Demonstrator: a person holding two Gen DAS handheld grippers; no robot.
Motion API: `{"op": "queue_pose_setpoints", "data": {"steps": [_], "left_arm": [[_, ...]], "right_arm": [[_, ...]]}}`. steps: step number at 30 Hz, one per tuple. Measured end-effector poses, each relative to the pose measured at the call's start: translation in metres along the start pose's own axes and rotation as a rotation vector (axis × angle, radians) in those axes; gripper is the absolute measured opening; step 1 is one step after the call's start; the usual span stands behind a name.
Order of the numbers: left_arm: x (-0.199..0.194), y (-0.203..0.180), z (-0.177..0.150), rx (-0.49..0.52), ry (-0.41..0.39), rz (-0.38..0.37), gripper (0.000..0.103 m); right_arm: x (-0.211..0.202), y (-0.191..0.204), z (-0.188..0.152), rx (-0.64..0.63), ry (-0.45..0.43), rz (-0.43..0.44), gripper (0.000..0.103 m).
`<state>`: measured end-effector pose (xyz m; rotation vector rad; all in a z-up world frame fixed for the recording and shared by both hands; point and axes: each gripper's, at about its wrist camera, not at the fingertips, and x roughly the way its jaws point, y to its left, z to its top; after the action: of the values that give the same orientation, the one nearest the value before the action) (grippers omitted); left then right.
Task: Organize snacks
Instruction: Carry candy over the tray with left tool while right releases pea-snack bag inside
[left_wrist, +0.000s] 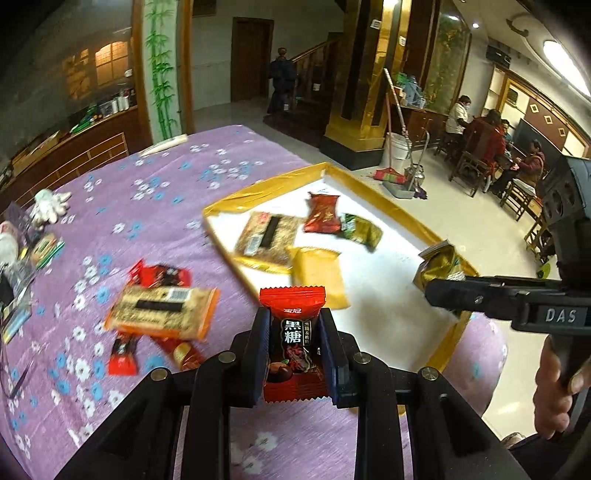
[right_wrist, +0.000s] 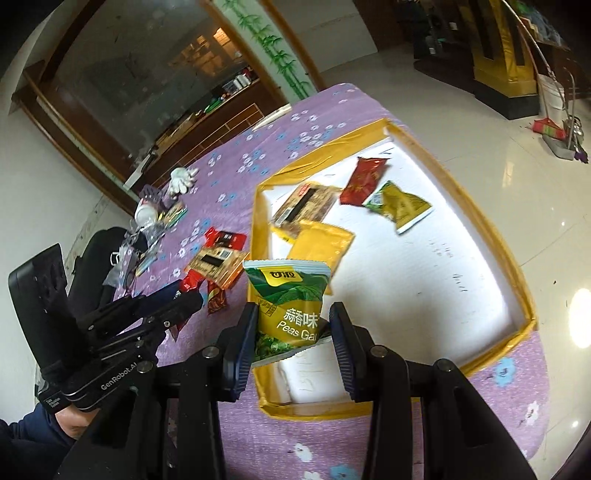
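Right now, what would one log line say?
left gripper: holds red candy packet | right gripper: holds green peas packet over tray

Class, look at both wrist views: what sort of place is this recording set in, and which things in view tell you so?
Probably a restaurant or dining hall. A round table under a purple floral cloth, people seated at another table, a wooden staircase, and a broom beside a white bucket on a tiled floor suggest it.

Both wrist cameras look down from close above the table's near edge, sharing the gold-rimmed tray (left_wrist: 266, 188) (right_wrist: 458, 181).
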<state>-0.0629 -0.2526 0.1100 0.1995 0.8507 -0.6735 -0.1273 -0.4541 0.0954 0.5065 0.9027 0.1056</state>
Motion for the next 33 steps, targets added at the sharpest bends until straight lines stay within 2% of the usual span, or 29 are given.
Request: {"op": "queue_pose_setpoints", "data": {"steps": [6,13,25,33], "left_arm": [[0.013,-0.027,0.013,0.025,0.008,-0.037,0.026],[0.036,-0.056,0.011,0.044,0.046,-0.07,0.026],[0.076,-0.078,0.0,0.061,0.108,-0.093,0.026],[0.088,-0.077,-0.006,0.047,0.132,-0.095,0.026]], "right_arm": [[-0.006,-0.019,0.002,0.032,0.005,-0.013,0.038],[-0.007,-0.046,0.008,0.072,0.02,-0.034,0.038],[0.007,-0.073,0.021,0.094,0.058,-0.056,0.038],[0.02,-0.077,0.029,0.077,0.081,-0.064,0.038]]}}
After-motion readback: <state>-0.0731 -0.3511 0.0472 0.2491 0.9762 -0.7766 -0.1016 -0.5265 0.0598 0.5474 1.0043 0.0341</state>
